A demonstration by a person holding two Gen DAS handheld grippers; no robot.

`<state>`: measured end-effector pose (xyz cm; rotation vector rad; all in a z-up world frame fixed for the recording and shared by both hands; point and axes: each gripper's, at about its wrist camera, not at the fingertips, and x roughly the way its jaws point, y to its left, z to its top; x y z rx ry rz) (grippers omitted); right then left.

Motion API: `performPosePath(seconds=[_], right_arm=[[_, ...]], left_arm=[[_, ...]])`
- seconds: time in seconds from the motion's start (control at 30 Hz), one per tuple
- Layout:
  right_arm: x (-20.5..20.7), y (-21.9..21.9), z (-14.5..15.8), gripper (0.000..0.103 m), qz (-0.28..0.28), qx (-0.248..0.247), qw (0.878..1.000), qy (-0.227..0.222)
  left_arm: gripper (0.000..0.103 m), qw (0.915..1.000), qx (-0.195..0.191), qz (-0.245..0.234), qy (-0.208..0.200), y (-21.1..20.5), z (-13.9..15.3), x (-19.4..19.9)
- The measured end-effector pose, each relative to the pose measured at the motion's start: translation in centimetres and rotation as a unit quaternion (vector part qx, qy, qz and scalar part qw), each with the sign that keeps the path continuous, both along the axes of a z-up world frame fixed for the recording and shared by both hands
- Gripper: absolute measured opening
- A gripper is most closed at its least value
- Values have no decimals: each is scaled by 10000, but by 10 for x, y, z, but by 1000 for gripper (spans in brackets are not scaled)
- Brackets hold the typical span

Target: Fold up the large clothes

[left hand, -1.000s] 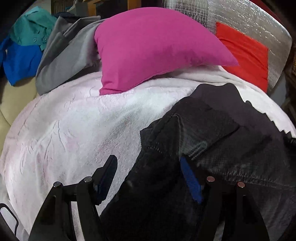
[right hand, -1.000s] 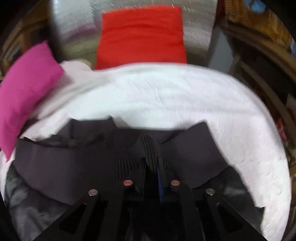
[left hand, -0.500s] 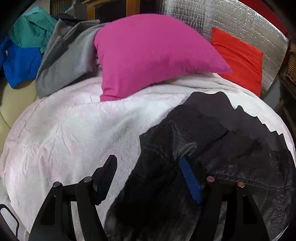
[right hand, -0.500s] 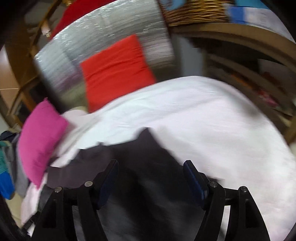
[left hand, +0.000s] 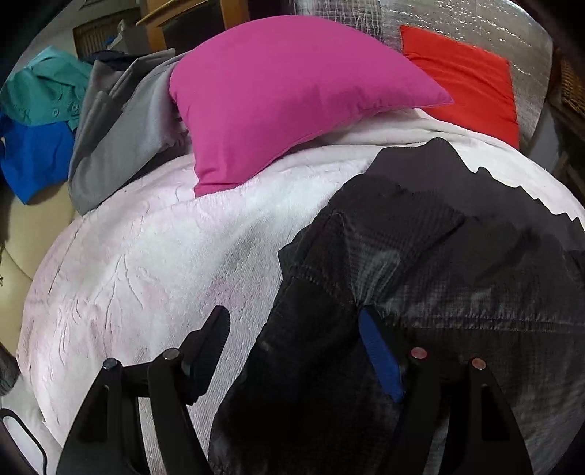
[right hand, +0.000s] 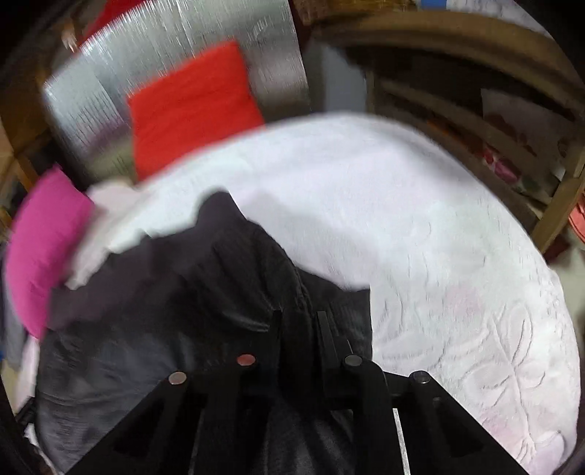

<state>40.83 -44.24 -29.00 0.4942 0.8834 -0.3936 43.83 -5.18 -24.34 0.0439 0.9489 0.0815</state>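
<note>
1. my left gripper point(left hand: 292, 339) stands wide open and holds nothing. its left finger hangs over the bare white blanket point(left hand: 153, 255); its blue-padded right finger sits at a crease of the dark jacket point(left hand: 420, 277), whose edge fills the gap between the jaws.
2. my right gripper point(right hand: 298, 321) is pinched nearly closed on a bunched fold of the jacket point(right hand: 234, 277). the fabric rises between the jaws and spreads away to the left; this view is blurred.
3. the jacket lies on the blanket point(right hand: 438, 237), mostly on the right half in the left view.
4. from left to right behind it: a teal shirt point(left hand: 44, 91) over a blue garment point(left hand: 36, 157), a grey garment point(left hand: 117, 135), a pink pillow point(left hand: 285, 98) resting on the blanket's far edge, a red cushion point(left hand: 468, 84) against a silver panel point(left hand: 475, 25).
5. to the right of the blanket in the right view, wooden shelves point(right hand: 475, 120).
</note>
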Motion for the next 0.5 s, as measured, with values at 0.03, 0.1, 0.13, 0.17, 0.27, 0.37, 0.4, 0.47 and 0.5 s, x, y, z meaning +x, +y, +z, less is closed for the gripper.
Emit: performPosePath(seconds=[0.03, 0.1, 0.13, 0.17, 0.27, 0.37, 0.4, 0.47, 0.5], right_arm=[[0, 1, -6, 23, -11, 42, 10000, -5], [-3, 2, 4, 27, -16, -34, 10000, -58], [-5, 1, 10, 43, -41, -7, 10000, -65], [-8, -1, 18, 53, -116, 78, 9997, -184], [-15, -1, 41, 72, -375, -17, 9967, -723], [3, 3, 54, 73, -243, -117, 9969, -742], [12, 5, 56, 73, -225, -99, 9970, -730], [38, 7, 52, 73, -161, -33, 9980, -616], [48, 10, 52, 73, -155, -37, 9986, -502]], left_arm=[[74, 10000, 26, -19, -19, -1, 2, -1], [74, 9999, 73, -63, -47, -1, 5, -3], [74, 9999, 98, -77, -74, -1, 6, -5], [74, 9998, 137, -90, -119, 0, 8, -7], [74, 9993, 195, -70, -301, 5, 14, -12], [74, 9985, 123, -30, -537, 11, 22, -16], [74, 9980, 132, -26, -610, 12, 24, -17], [74, 9969, 186, -30, -761, 12, 29, -19], [74, 9967, 189, -41, -791, 12, 30, -19]])
